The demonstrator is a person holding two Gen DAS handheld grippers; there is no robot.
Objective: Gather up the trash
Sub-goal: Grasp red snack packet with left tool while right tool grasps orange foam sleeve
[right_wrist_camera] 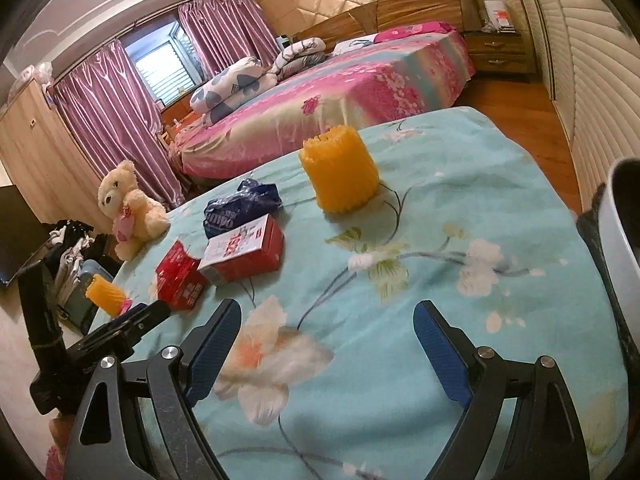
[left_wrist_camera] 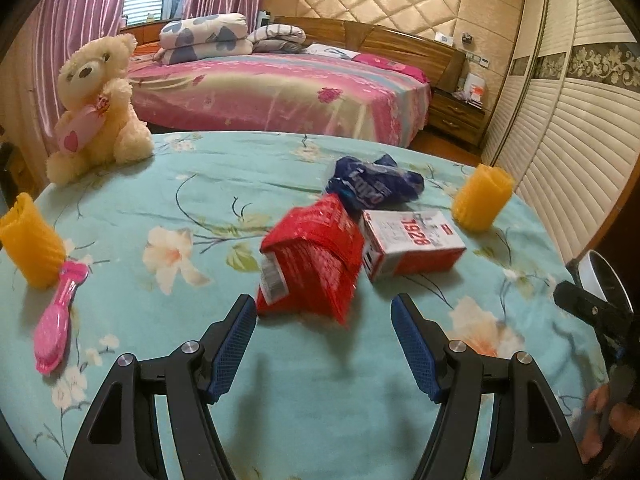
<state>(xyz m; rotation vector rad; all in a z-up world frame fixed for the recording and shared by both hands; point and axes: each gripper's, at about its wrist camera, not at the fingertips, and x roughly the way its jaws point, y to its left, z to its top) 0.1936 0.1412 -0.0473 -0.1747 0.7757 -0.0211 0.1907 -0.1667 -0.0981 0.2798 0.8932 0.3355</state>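
Note:
A crumpled red snack packet (left_wrist_camera: 316, 256) lies on the flowered teal tablecloth (left_wrist_camera: 200, 184), just ahead of my open, empty left gripper (left_wrist_camera: 324, 312). Behind it lie a red-and-white carton marked 1928 (left_wrist_camera: 412, 244) and a crumpled dark blue wrapper (left_wrist_camera: 376, 184). In the right wrist view the red packet (right_wrist_camera: 180, 280), the carton (right_wrist_camera: 244, 252) and the blue wrapper (right_wrist_camera: 240, 208) lie to the left. My right gripper (right_wrist_camera: 328, 320) is open and empty over bare cloth. The left gripper (right_wrist_camera: 132, 320) shows at its lower left.
Two yellow ribbed cylinders stand on the table (left_wrist_camera: 482, 198) (left_wrist_camera: 32, 240). A pink hairbrush (left_wrist_camera: 56, 320) lies at the left, a cream teddy bear (left_wrist_camera: 96, 108) at the far left. A white bin rim (right_wrist_camera: 624, 232) is at the right edge. A pink bed (left_wrist_camera: 280, 92) lies beyond.

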